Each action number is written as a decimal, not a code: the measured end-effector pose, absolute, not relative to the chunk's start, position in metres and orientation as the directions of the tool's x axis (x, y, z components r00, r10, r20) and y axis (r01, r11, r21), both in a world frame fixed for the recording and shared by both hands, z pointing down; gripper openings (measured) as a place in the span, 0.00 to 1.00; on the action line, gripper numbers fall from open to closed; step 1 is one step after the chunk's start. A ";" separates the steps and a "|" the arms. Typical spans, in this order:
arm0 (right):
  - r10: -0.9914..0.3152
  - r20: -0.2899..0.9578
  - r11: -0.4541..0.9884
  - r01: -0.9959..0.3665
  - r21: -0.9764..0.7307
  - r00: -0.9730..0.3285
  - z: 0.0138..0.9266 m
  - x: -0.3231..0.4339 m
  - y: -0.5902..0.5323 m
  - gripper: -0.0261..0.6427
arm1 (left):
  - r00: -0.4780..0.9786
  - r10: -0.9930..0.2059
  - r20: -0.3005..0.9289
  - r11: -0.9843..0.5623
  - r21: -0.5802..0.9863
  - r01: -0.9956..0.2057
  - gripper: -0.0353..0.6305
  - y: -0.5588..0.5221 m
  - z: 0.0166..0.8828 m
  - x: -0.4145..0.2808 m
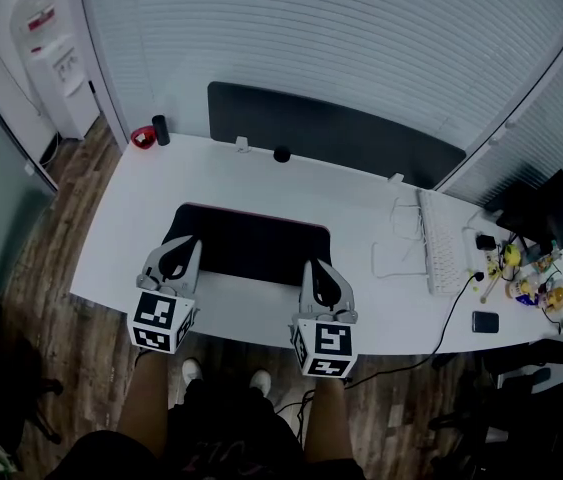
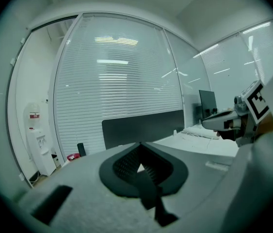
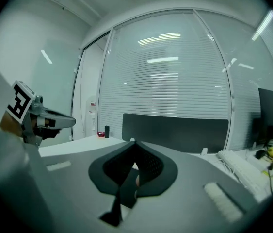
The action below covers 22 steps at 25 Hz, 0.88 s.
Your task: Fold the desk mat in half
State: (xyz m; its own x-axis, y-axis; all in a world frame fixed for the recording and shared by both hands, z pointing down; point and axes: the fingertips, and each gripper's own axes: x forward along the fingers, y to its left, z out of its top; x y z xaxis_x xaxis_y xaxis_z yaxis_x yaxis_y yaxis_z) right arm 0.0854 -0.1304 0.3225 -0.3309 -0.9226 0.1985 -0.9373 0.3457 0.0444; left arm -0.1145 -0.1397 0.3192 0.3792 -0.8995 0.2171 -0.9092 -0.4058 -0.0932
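**Pinched at both near corners, far edge straight ahead**

Holding the desk mat [image 1: 251,243] by its near long edge, with the left gripper [image 1: 183,248] pressed together on the left corner and the right gripper [image 1: 319,273] pressed together on the right corner. Shows in both gripper views as a thin dark strip caught between the jaws. Lies on the white desk [image 1: 361,198], long axis running left to right, far edge directly beyond both grippers and about equally near each. Looks dark, thin and limp, with a reddish line along the far edge. Probably calls for carrying the near edge up and over onto the far one, both sides kept level.
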 end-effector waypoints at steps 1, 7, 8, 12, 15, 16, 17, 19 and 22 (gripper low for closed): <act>-0.923 0.195 0.346 -0.937 0.054 -0.330 0.320 0.086 -0.129 0.05 | 0.379 -0.901 0.212 -0.406 -0.098 -0.909 0.05 -0.139 0.315 -0.113; -0.929 0.177 0.338 -0.939 0.054 -0.324 0.308 0.093 -0.121 0.05 | 0.380 -0.905 0.189 -0.404 -0.105 -0.909 0.05 -0.130 0.302 -0.107; -0.930 0.172 0.339 -0.939 0.056 -0.325 0.306 0.093 -0.119 0.05 | 0.379 -0.907 0.183 -0.401 -0.103 -0.910 0.05 -0.128 0.300 -0.108; -0.927 0.156 0.356 -0.931 0.076 -0.342 0.300 0.088 -0.114 0.05 | 0.372 -0.915 0.160 -0.390 -0.101 -0.915 0.05 -0.124 0.292 -0.112; -0.927 0.147 0.360 -0.930 0.078 -0.346 0.296 0.090 -0.111 0.05 | 0.371 -0.916 0.151 -0.389 -0.109 -0.915 0.05 -0.120 0.288 -0.111; -0.927 0.142 0.360 -0.930 0.073 -0.348 0.294 0.090 -0.110 0.05 | 0.370 -0.917 0.148 -0.388 -0.112 -0.915 0.05 -0.120 0.286 -0.111; -0.927 0.136 0.360 -0.930 0.070 -0.349 0.291 0.090 -0.110 0.05 | 0.369 -0.918 0.147 -0.386 -0.114 -0.916 0.05 -0.119 0.285 -0.111; -0.928 0.123 0.360 -0.931 0.064 -0.351 0.286 0.091 -0.111 0.05 | 0.365 -0.920 0.142 -0.382 -0.118 -0.917 0.05 -0.119 0.281 -0.112; -0.929 0.110 0.361 -0.931 0.058 -0.354 0.281 0.092 -0.110 0.05 | 0.364 -0.921 0.136 -0.380 -0.126 -0.916 0.05 -0.118 0.276 -0.111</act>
State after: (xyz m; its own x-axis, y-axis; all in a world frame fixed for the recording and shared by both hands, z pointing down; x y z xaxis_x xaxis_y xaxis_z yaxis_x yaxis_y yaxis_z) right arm 0.0920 -0.1100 0.2813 -0.3536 -0.9289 0.1100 -0.9307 0.3612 0.0584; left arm -0.1111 -0.1181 0.2765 0.3639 -0.9215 0.1358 -0.9162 -0.3804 -0.1262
